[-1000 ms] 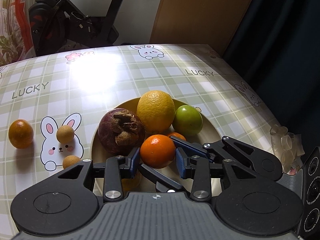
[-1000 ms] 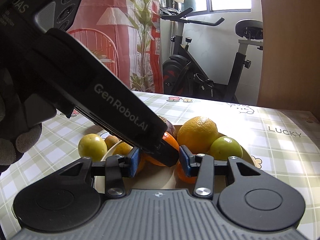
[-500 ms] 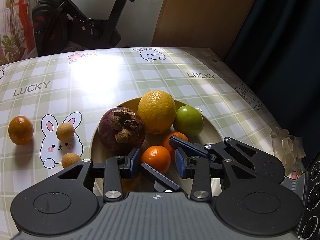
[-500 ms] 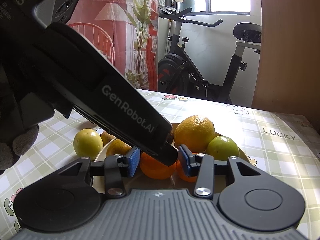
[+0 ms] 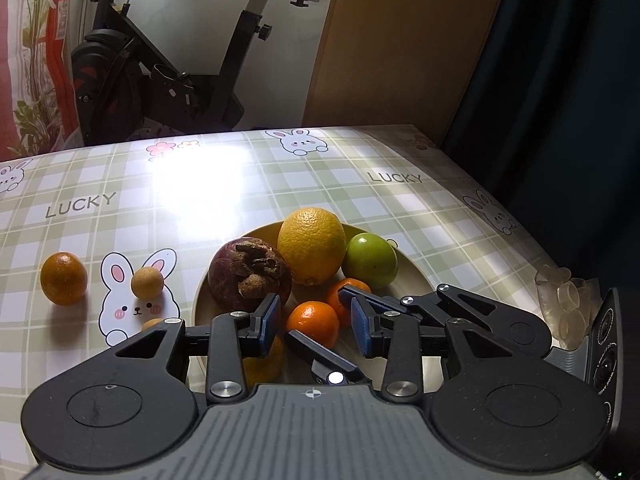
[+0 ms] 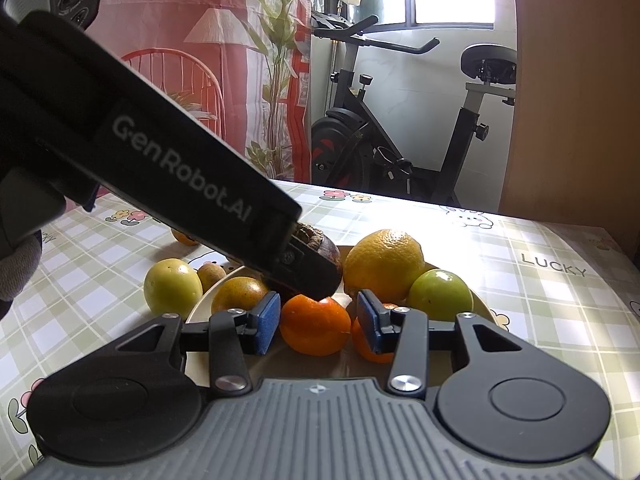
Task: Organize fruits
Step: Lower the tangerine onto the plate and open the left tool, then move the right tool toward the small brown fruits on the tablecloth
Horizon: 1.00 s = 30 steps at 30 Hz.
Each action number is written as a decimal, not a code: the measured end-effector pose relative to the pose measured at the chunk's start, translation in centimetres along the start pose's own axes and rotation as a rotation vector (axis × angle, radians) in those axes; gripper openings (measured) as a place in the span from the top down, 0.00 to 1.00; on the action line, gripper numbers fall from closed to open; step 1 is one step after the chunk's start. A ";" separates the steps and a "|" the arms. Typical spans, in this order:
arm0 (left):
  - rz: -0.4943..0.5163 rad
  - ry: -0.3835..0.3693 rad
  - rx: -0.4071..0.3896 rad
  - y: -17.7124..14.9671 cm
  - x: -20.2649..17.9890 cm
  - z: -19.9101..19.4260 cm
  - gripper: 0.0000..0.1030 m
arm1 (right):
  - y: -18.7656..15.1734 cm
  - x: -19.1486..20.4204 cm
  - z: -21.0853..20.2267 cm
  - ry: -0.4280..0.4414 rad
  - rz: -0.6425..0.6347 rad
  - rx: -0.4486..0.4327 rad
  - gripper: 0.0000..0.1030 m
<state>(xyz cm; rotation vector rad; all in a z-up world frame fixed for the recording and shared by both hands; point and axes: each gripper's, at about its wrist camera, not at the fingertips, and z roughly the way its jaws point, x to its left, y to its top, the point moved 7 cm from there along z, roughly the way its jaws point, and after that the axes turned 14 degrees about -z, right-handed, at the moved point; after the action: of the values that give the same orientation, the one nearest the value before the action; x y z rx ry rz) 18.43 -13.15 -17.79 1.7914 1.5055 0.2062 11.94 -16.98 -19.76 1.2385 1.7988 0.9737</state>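
A cream plate (image 5: 416,276) holds a purple mangosteen (image 5: 248,276), a yellow citrus (image 5: 312,244), a green fruit (image 5: 370,258) and two small oranges. My left gripper (image 5: 314,326) hangs open above the nearer small orange (image 5: 314,320) without touching it. My right gripper (image 6: 316,328) is open at plate level, and that orange (image 6: 314,330) lies between its blue pads (image 6: 266,326). In the right wrist view the left gripper's black body (image 6: 180,184) crosses from the upper left and hides part of the mangosteen.
An orange (image 5: 64,278) and two small tan fruits (image 5: 147,282) lie on the checked tablecloth left of the plate. A yellow-green fruit (image 6: 172,288) and a brown one (image 6: 211,276) sit beside the plate. Clear plastic (image 5: 564,304) lies near the right edge. An exercise bike (image 5: 160,80) stands behind the table.
The left gripper held the small orange between its pads a second ago. The orange now rests in the plate, and the left gripper has lifted away. The right gripper has barely moved.
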 end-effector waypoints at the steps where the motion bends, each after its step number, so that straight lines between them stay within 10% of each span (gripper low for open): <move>1: -0.004 0.002 -0.009 0.1 0.1 -0.2 0.60 | 0.0 -0.1 0.0 -0.001 0.002 -0.001 0.56; 30: -0.207 0.078 -0.202 4.7 9.0 -7.1 0.60 | 2.7 -0.9 -0.1 0.054 0.114 0.015 0.55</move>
<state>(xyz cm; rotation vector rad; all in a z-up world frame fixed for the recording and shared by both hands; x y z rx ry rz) 20.59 -1.88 -12.98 1.4736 1.6502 0.3160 13.14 -17.17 -17.24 1.3484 1.7957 1.0676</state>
